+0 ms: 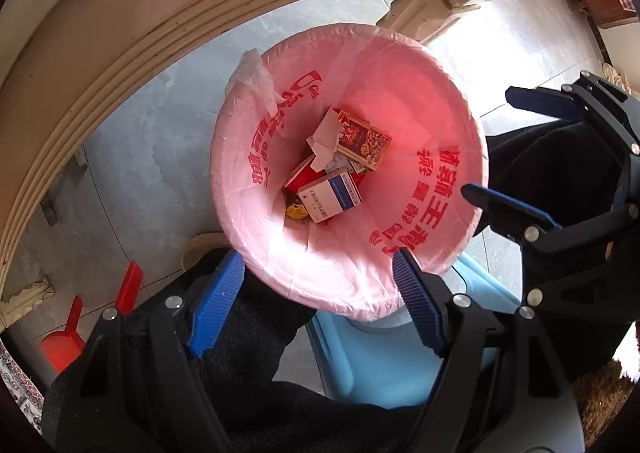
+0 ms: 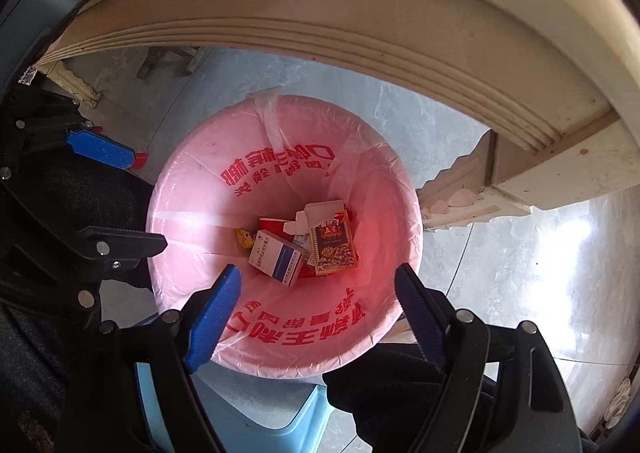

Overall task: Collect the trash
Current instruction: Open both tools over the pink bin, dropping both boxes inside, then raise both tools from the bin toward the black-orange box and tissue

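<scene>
The trash bin (image 1: 348, 173), lined with a pink bag printed in red characters, stands on the grey tiled floor (image 1: 152, 157) under the curved cream edge of a surface (image 1: 132, 25). At its bottom lie a red-and-gold carton (image 1: 362, 145) at 12 o'clock and a white-and-blue carton (image 1: 330, 197) at 6. The left claw (image 1: 318, 301) and the right claw (image 2: 318, 309) both hang above the bin's rim, jaws wide, holding nothing.

Down on the grey floor stands the round bin lined with a pink plastic bag printed in red characters (image 1: 256, 157), mouth wide open. At its bottom lies a dark red and gold cigarette pack (image 1: 362, 143) beside a white and blue medicine box (image 1: 330, 197), among torn white card scraps (image 1: 324, 135).
</scene>
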Tool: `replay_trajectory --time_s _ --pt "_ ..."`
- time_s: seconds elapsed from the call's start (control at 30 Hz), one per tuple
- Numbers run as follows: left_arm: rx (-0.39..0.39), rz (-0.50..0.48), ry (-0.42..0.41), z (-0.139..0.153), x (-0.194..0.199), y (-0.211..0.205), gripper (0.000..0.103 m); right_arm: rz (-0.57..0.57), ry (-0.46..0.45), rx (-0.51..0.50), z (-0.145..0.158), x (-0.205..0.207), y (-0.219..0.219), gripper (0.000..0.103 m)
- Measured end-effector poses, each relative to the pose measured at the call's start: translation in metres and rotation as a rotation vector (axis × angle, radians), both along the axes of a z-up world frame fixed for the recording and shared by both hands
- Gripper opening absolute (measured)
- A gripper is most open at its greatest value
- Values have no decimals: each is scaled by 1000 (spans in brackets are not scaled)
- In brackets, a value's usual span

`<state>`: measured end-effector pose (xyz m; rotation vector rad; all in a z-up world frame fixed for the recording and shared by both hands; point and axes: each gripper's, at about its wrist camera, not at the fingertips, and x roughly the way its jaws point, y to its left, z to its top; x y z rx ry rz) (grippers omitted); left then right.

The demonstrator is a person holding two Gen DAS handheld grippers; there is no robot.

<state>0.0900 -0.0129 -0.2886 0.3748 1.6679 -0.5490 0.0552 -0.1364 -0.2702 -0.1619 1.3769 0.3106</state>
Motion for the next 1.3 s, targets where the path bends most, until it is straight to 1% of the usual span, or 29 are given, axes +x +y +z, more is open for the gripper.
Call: replay_trajectory --time_s 0.1,0.17,0.27,0.4,0.53,0.73,0.8,0.9,1.0,1.07,1.17,1.23,1.3 --pt "7 15 -26 18 -9 8 75 16 -25 0 18 -7 6 77" --pt "21 24 -64 31 -14 14 75 29 -46 -5 32 -13 9 77" --pt "21 38 -115 51 -19 21 75 46 -88 -30 56 -21 14 77" --pt "26 56 -193 80 -24 25 75 55 -131 -19 93 -29 16 77" --pt "11 63 -276 119 -28 26 75 68 -181 -14 130 -36 16 83" --pt "2 74 -388 181 -23 22 75 115 -241 14 179 -42 20 84" --pt "-1 83 -417 203 -17 21 76 124 -254 39 194 -40 19 84" --pt "-10 96 -448 234 -3 17 79 131 -275 70 218 -35 16 85" --pt "2 99 -479 261 16 13 79 139 -316 68 244 -28 10 89" --pt "1 100 -490 279 30 11 79 143 -340 67 260 -21 4 89" --pt "10 103 -495 299 49 5 79 142 -366 62 277 -8 -6 89" --pt "3 98 -483 307 62 -1 80 138 -373 63 286 3 -13 90" --pt "20 94 -485 313 72 -7 80 134 -373 73 296 14 -20 90"
